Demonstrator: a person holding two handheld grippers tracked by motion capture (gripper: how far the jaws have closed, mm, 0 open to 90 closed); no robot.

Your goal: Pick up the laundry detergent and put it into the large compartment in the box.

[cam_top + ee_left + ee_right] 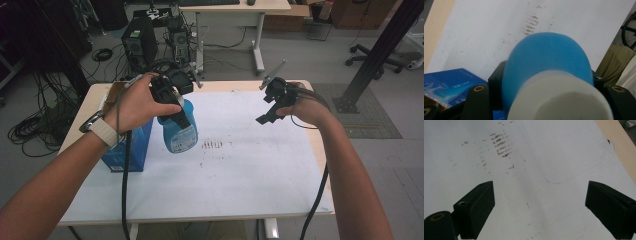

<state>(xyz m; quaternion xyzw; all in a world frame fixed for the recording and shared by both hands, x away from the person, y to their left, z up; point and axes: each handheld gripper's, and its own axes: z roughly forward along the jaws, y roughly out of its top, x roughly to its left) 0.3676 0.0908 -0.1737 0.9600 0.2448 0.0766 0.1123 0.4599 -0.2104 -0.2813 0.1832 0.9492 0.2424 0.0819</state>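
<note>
My left gripper [176, 107] clamps its jaws on the blue bottle [179, 131], beside the box [125, 150] at the table's [250, 190] left; my right gripper [272, 107] hangs wide, empty.

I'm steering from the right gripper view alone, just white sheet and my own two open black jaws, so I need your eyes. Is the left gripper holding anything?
Observer: Yes. The left gripper is shut on a blue plastic bottle with a white cap, gripped near its neck.
Operator: Is that bottle standing on the table?
Observer: The high view shows it hanging from the jaws, its base apparently just clear of the white sheet.
Operator: Anything beside it?
Observer: A blue cardboard box stands at the bottle's left, near the table's left edge.
Operator: And my gripper?
Observer: The right gripper hovers, open, over the sheet's far right part.
</note>
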